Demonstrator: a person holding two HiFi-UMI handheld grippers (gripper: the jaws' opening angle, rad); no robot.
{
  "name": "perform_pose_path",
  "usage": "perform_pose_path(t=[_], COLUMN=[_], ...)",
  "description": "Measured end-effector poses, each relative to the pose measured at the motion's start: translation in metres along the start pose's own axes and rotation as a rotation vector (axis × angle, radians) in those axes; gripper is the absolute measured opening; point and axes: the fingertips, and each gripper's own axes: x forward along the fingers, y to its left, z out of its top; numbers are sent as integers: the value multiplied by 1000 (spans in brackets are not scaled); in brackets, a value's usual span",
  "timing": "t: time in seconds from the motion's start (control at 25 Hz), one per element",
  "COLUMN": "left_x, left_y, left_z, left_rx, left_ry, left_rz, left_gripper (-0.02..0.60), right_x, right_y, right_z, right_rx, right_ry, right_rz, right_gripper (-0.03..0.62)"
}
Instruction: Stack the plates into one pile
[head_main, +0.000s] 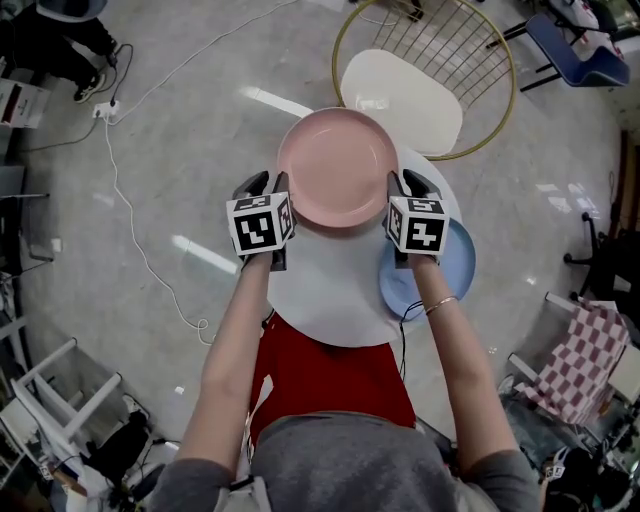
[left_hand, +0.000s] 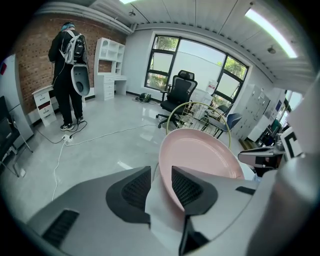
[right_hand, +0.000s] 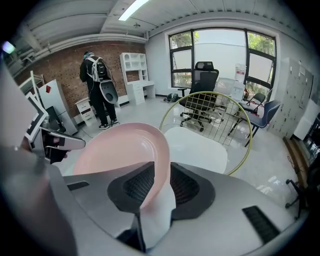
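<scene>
A pink plate (head_main: 338, 165) hangs level over the far part of a round white table (head_main: 320, 305), between my two grippers. My left gripper (head_main: 268, 183) is at the plate's left rim. In the left gripper view the pink plate (left_hand: 200, 155) has its rim between the jaws of the left gripper (left_hand: 161, 187); it lies against one pad and a gap shows at the other. My right gripper (head_main: 408, 184) is shut on the right rim. In the right gripper view the pink plate (right_hand: 120, 150) is pinched by the right gripper (right_hand: 162, 182). A blue plate (head_main: 455, 270) lies on the table, partly hidden by my right hand.
A chair with a white seat (head_main: 410, 95) and a gold wire back stands just beyond the table. A white cable (head_main: 130, 220) runs across the grey floor at the left. A checked cloth chair (head_main: 585, 360) is at the right. A person (left_hand: 70, 75) stands far off by a brick wall.
</scene>
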Motion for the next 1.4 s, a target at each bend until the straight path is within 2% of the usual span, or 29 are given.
perform_pose_path(t=[0.68,0.88,1.04,1.28,1.4], left_x=[44,42,34,16,2], left_y=[-4,0,5,5,-3], left_z=[4,5,8,14,19], left_rx=[54,50,51,53,85], left_ry=[74,80,74,55,44], left_rz=[-49,-40,-39,-69,-96], left_gripper=[121,83,44,38,37], right_x=[38,34,22,-4,-22], right_y=[-7,-4,2,12,12], right_z=[-7,-7,-7,-9,-9], right_rx=[31,25,73,124,166], right_ry=[101,105,96,64,33], right_rz=[-25,-35,-30,-33,-42], right_gripper=[92,92,92,92,92])
